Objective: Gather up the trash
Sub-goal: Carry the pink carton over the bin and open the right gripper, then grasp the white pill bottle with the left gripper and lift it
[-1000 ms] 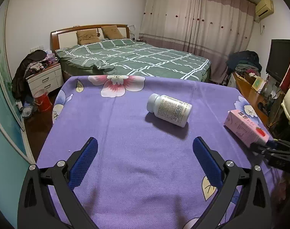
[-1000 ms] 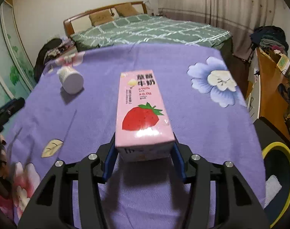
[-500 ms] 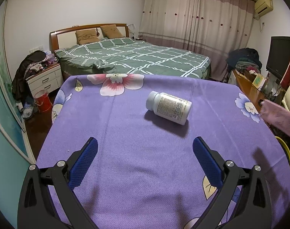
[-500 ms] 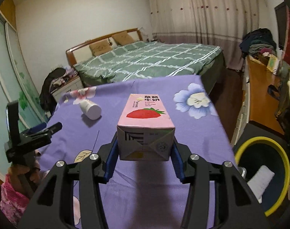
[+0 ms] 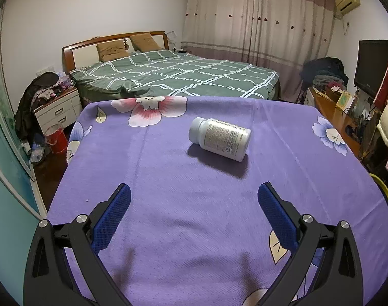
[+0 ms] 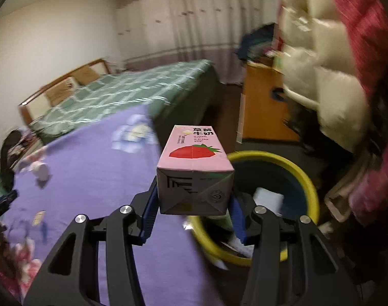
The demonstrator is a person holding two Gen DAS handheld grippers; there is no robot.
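My right gripper (image 6: 194,204) is shut on a pink strawberry milk carton (image 6: 194,173) and holds it in the air by the table's right edge, just above and in front of a yellow-rimmed bin (image 6: 306,178) on the floor. White trash lies in the bin. A white pill bottle (image 5: 220,139) lies on its side on the purple flowered tablecloth (image 5: 168,178); it shows small in the right wrist view (image 6: 42,173). My left gripper (image 5: 194,204) is open and empty, low over the cloth, a little short of the bottle.
A green checked bed (image 5: 178,76) stands behind the table. A white nightstand (image 5: 58,109) and a red bucket (image 5: 56,137) are at the left. A wooden desk (image 6: 262,102) and white padded clothing (image 6: 329,76) are close to the bin at the right.
My right gripper has lifted the carton off the table and swung it right, over toward the bin. The left gripper and the bottle have stayed put.
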